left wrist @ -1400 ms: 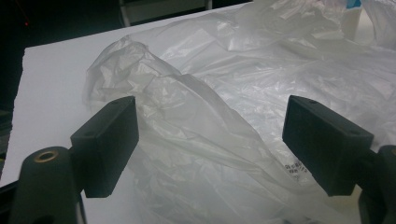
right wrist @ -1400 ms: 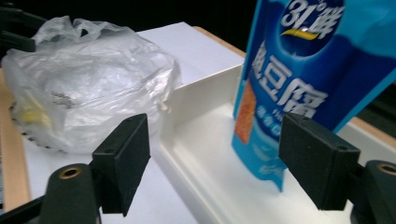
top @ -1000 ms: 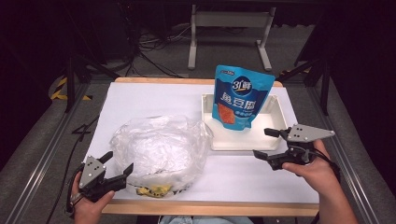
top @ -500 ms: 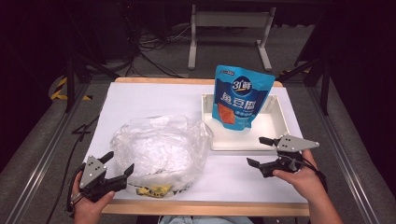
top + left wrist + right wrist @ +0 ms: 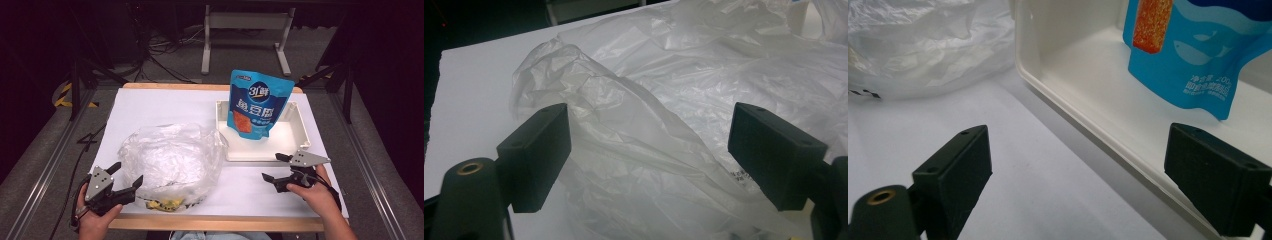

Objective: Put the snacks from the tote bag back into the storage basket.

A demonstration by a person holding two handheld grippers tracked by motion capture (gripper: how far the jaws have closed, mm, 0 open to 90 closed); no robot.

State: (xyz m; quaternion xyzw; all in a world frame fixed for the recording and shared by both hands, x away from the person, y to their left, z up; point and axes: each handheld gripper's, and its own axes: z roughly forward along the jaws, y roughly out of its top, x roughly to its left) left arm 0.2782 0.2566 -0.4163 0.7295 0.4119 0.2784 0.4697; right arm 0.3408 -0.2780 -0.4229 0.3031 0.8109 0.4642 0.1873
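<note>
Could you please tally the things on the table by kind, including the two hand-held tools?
Clear plastic bag: 1
Blue snack pouch: 1
White tray: 1
Hand-held tools: 2, the left tool and the right tool, both open
Total: 5

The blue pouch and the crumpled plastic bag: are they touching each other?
Apart. In the high view the blue pouch stands inside the white tray, and the tray's left wall separates it from the plastic bag.

1. A blue snack pouch [image 5: 257, 104] stands upright, leaning slightly, in a white tray [image 5: 298, 138] at the table's two o'clock.
2. A crumpled clear plastic bag [image 5: 170, 159] lies at seven o'clock, possibly holding something yellow.
</note>
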